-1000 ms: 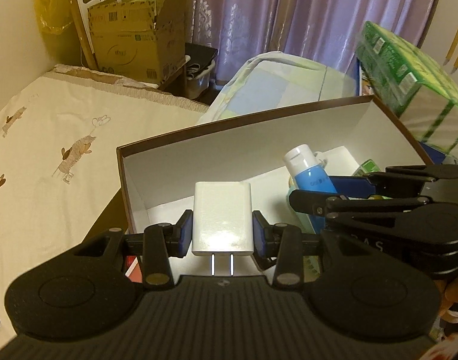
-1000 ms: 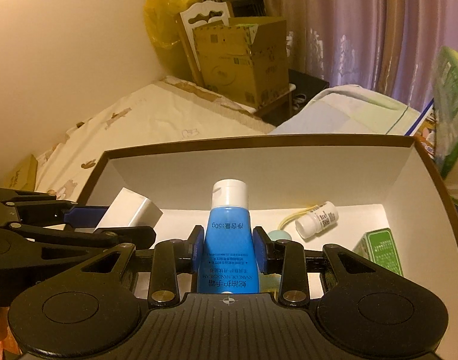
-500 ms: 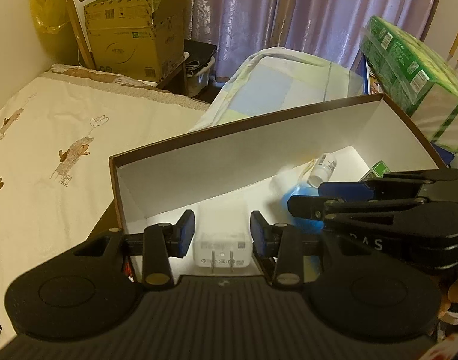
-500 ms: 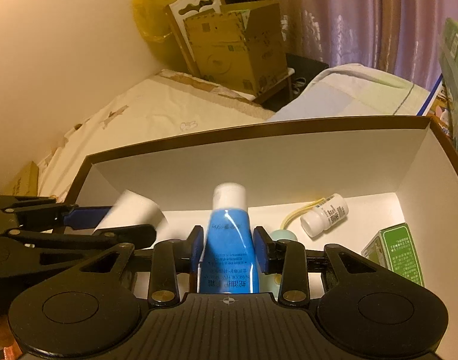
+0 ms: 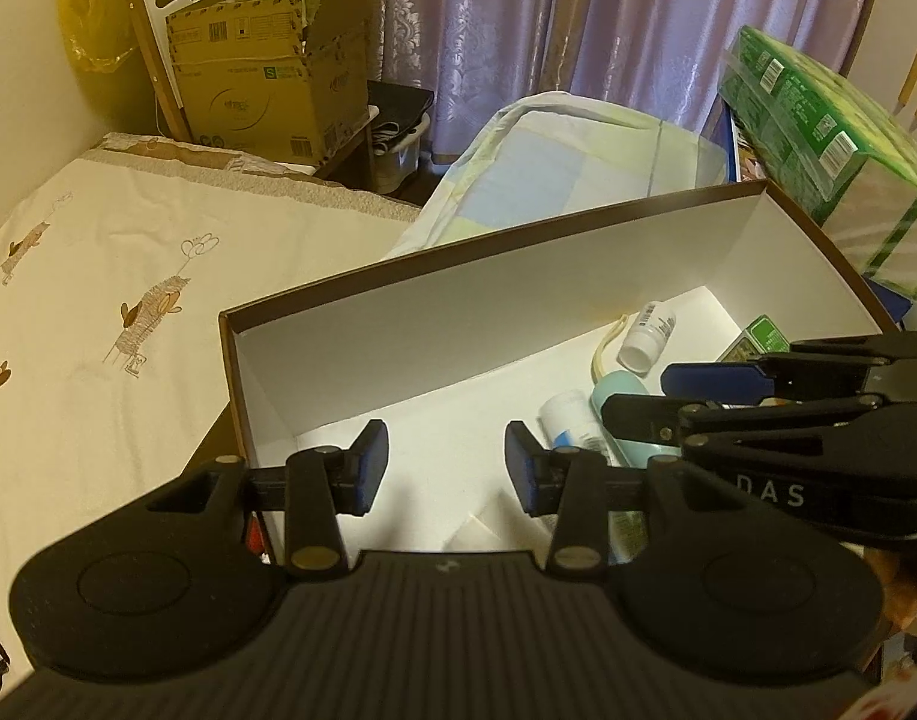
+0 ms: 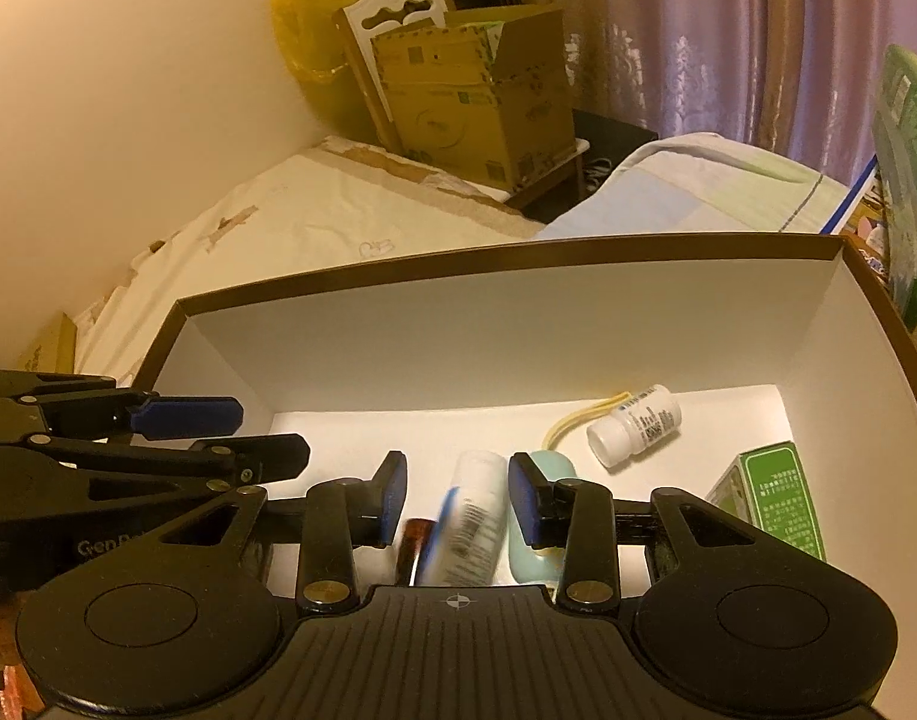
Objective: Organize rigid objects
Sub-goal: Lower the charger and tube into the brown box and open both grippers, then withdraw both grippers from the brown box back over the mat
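A brown box with white inside point(image 5: 458, 324) point(image 6: 518, 324) lies open below both grippers. My left gripper point(image 5: 446, 468) is open and empty above the box's left end; the white charger point(image 5: 488, 531) lies on the box floor below it. My right gripper point(image 6: 457, 498) is open; the blue-and-white tube point(image 6: 467, 531), blurred, lies in the box under its jaws, also in the left wrist view point(image 5: 569, 423). A small white bottle point(image 6: 635, 423), a teal item point(image 6: 536, 540) and a green carton point(image 6: 770, 498) lie in the box.
A bed with a cream sheet point(image 5: 98, 312) lies to the left. A cardboard box point(image 5: 266, 90) and a yellow bag point(image 6: 314, 18) stand at the back by the curtains. Green packs point(image 5: 830, 138) are stacked to the right. A folded quilt point(image 5: 578, 162) lies behind the box.
Both grippers opened. The charger dropped from the left gripper onto the box floor, and the blue tube dropped from the right gripper into the box.
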{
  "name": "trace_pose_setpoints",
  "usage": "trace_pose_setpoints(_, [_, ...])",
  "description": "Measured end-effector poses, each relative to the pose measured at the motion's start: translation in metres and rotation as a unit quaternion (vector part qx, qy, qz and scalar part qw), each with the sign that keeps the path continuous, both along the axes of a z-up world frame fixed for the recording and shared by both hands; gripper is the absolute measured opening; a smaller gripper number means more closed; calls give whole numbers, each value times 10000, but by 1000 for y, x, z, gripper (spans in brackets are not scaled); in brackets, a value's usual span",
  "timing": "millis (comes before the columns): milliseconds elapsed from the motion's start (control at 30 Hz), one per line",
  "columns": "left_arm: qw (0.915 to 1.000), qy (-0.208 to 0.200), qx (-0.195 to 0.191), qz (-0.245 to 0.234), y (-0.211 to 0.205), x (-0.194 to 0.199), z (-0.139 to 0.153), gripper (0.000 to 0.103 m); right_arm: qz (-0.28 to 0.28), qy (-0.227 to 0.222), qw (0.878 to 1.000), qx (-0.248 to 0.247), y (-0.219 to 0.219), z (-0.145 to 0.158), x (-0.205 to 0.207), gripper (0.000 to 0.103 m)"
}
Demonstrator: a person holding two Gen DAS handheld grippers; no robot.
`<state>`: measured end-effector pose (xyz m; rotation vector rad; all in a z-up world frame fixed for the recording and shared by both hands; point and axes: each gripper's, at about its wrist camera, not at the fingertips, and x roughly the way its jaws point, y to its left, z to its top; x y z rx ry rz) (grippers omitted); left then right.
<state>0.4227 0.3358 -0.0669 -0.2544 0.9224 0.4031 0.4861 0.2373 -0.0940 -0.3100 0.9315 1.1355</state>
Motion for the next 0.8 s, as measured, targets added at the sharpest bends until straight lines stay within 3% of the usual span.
trace_pose_setpoints(633, [10000, -74, -22, -59, -12, -12, 11, 39, -191, 4, 9998, 106, -28, 11, -5, 36])
trace_pose_setpoints(800, [9998, -155, -61, -89, -20, -21, 21, 44, -277, -19, 9993, 262, -43, 24, -11, 36])
